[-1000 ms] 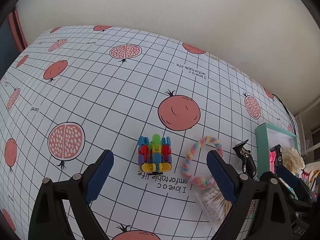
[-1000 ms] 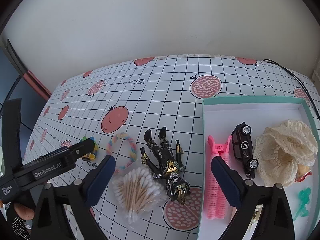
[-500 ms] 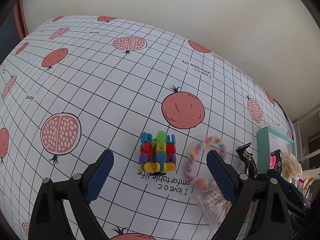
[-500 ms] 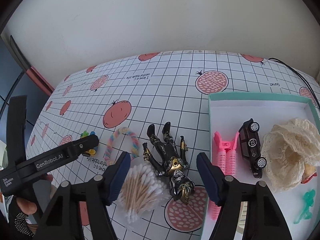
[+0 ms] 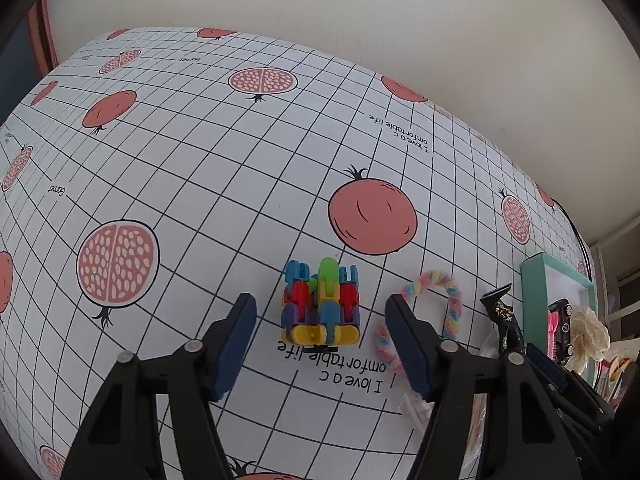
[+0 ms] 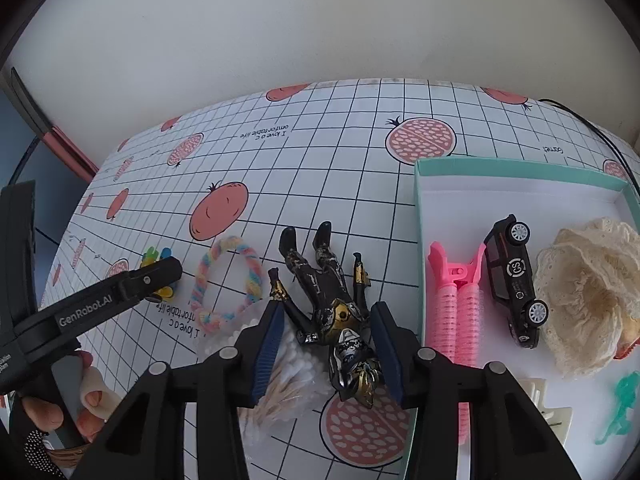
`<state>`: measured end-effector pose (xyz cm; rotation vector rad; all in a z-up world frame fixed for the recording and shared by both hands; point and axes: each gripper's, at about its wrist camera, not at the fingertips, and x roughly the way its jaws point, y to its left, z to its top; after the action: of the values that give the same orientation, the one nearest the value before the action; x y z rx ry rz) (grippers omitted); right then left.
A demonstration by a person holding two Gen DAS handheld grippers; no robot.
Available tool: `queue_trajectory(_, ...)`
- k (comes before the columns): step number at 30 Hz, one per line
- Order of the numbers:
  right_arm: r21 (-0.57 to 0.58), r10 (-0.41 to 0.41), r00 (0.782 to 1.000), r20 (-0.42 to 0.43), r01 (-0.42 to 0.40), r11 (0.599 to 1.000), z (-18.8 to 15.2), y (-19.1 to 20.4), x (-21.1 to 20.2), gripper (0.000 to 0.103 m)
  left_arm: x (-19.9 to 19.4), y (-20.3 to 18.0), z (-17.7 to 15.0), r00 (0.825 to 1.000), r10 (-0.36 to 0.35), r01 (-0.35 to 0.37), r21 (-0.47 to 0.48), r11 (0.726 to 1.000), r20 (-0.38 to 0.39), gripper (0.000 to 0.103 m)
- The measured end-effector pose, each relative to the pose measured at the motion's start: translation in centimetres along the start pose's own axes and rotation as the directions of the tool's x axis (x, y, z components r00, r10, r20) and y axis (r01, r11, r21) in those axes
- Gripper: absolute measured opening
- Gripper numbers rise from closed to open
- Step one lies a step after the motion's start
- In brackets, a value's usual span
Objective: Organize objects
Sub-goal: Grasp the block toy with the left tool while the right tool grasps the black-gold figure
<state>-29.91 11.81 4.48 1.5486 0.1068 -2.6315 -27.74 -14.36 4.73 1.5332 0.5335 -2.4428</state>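
Observation:
A multicoloured block toy [image 5: 322,304] stands on the pomegranate-print tablecloth. My left gripper [image 5: 320,302] is open and straddles it, with a gap on each side. A black and gold action figure [image 6: 332,300] lies face up left of the teal box [image 6: 520,170]. Over its chest and head hangs my right gripper [image 6: 327,310], open, its pads near the figure on both sides. In the right wrist view one of the left gripper's fingers [image 6: 160,274] hides part of the block toy.
A pastel braided hair tie [image 6: 202,276] and a bag of cotton swabs [image 6: 280,384] lie between the two toys. The box holds pink hair rollers [image 6: 456,304], a black toy car [image 6: 514,280], cream lace fabric [image 6: 584,300] and small clips. A hand [image 6: 88,392] holds the left gripper.
Both grippers have narrowed from wide open. The left one came closer around the block toy. The right one moved over the action figure.

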Motion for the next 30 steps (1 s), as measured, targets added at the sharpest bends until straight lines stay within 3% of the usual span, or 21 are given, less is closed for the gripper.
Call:
queue_trajectory(3,0.005,0.004,1.000,0.002,-0.004,1.000,0.05,-0.07,0.08,0.047,0.28,-0.03,-0.09,1.000,0.004,-0.004,0.005,1.000,-0.001,0.064)
queue_trajectory(8,0.019,0.014,1.000,0.003,-0.014,1.000,0.09,-0.27,0.20,0.047,0.23,-0.11,-0.11,1.000,0.017,-0.017,0.013,1.000,0.001,0.049)
queue_trajectory(13,0.024,0.014,1.000,0.008,-0.014,1.000,0.10,-0.20,0.31,0.047,0.18,-0.05,-0.18,1.000,0.027,-0.027,0.019,0.999,-0.003,0.040)
queue_trajectory(24,0.046,0.015,1.000,0.020,-0.016,0.999,0.09,-0.32,0.40,0.047,0.17,-0.37,-0.32,0.999,0.044,-0.044,0.032,0.999,-0.014,0.039)
queue_trajectory(30,0.032,0.014,1.000,0.027,-0.015,0.999,0.22,-0.07,0.25,0.041,-0.09,-0.49,-0.31,0.999,0.046,-0.045,0.039,0.998,-0.021,0.039)
